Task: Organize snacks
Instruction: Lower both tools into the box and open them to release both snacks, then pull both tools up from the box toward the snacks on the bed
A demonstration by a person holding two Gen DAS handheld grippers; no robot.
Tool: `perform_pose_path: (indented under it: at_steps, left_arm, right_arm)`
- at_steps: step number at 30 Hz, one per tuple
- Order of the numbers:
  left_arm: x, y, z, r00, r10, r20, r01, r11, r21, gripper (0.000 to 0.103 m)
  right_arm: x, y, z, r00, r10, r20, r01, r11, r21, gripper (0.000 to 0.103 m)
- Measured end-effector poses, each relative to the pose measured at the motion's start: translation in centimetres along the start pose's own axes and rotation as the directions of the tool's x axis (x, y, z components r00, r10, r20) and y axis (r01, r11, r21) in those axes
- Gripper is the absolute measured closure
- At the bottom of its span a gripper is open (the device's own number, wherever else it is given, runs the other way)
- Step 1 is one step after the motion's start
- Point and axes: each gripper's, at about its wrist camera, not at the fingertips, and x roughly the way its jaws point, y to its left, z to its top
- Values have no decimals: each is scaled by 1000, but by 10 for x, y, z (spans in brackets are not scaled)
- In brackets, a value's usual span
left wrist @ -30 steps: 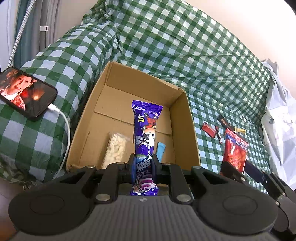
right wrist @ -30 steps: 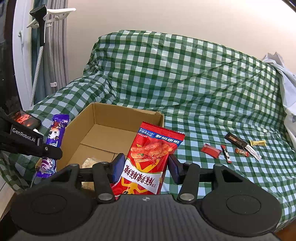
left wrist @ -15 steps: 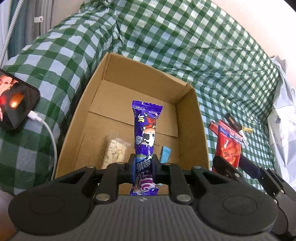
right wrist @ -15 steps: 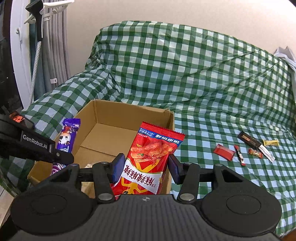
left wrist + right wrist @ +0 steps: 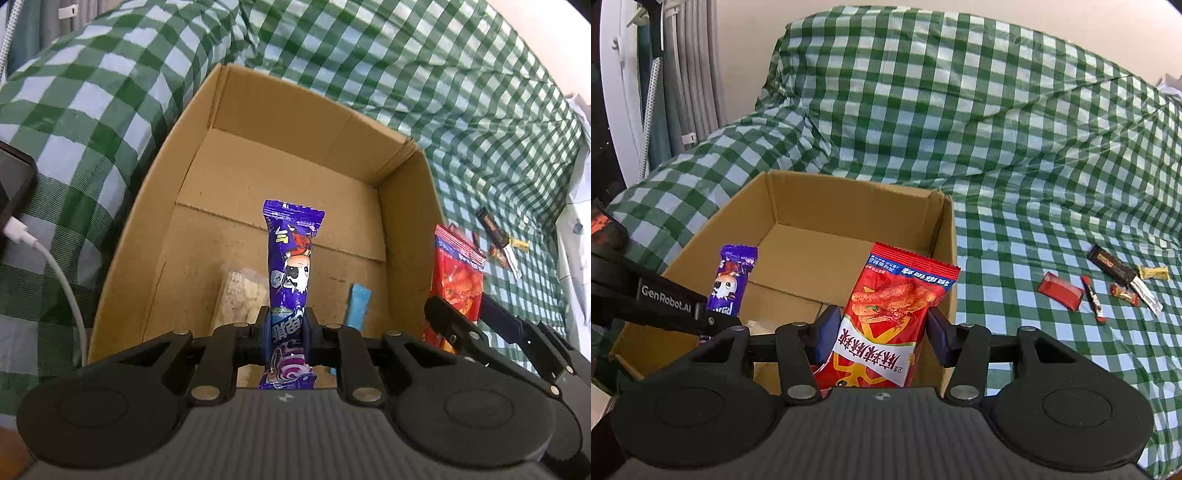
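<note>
My left gripper (image 5: 287, 330) is shut on a purple snack packet (image 5: 291, 254) and holds it upright over the open cardboard box (image 5: 406, 229). In the box lie a clear bag of pale snacks (image 5: 240, 295) and a blue wrapper (image 5: 358, 302). My right gripper (image 5: 881, 334) is shut on a red snack bag (image 5: 890, 314) over the box's (image 5: 849, 206) right front part. The left gripper with the purple packet (image 5: 731, 280) shows at the left of the right wrist view. The red bag (image 5: 456, 280) shows at the box's right wall in the left wrist view.
Several small snacks lie on the green checked cover to the right: a red packet (image 5: 1062, 290), a thin red stick (image 5: 1092, 299), a black bar (image 5: 1112, 265), a yellow candy (image 5: 1153, 272). A phone with a white cable (image 5: 55, 273) lies left of the box.
Both grippers have moved forward and closer to the box with their packets still held. The box now fills more of each view.
</note>
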Motion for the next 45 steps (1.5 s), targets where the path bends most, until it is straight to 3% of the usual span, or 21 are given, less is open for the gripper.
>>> perform_pose_path:
  at_steps: [7,8,9,10,11,12,14,22,26,31,34,39,45]
  left_arm:
    - [17,3,2,999,27,-28,-27,1000,7,85]
    - [19,3,2,999,31,-32,-30,999,10,81]
    - [20,3,3,999,40,-36,-40,999,12,74]
    - [21,3,4,998,44,-43,-43,999,11,42]
    - [22,3,5,998,52,-48,-51,999,3,14]
    - [21,5,4,995,92,-39,-93,996,-12,9]
    - [17,7,4,994,103,-22,-103,995,-16,1]
    - [-9,-4,4,980,181,-83,-178,983,40,0]
    - [-51,-22,-1,961,275,-43,-268,955,128,0]
    - [-119,-38,-10,975,223,-17,-221,971,87,0]
    - [-159,-51,-11,975,220,-1,-219,969,117,0]
    - [-241,-80,-16,986,149,80,-161,971,176,0]
    - [-324,-109,-24,979,92,180,-125,975,182,0]
  right_arm:
    - [19,3,-2,1000,6,-30,-6,1000,0,50]
    - [21,3,-1,999,7,-34,-7,1000,3,49]
    - [23,2,0,999,10,-40,-10,1000,11,48]
    - [23,0,0,999,11,-39,-10,1000,24,46]
    - [23,-1,2,999,1,-34,0,999,39,34]
    - [22,-3,4,1000,-16,-25,17,999,52,22]
    - [17,-8,7,999,-50,0,50,996,76,15]
    - [-22,-20,6,998,-57,5,56,991,120,11]
    - [-55,-22,-1,998,-66,25,62,990,125,10]
    - [-101,-36,-13,994,-97,46,88,980,177,10]
    - [-127,-42,-19,989,-123,79,106,975,195,10]
    - [-164,-51,-29,979,-148,141,114,968,222,10]
    - [-192,-60,-35,970,-166,177,119,961,248,10]
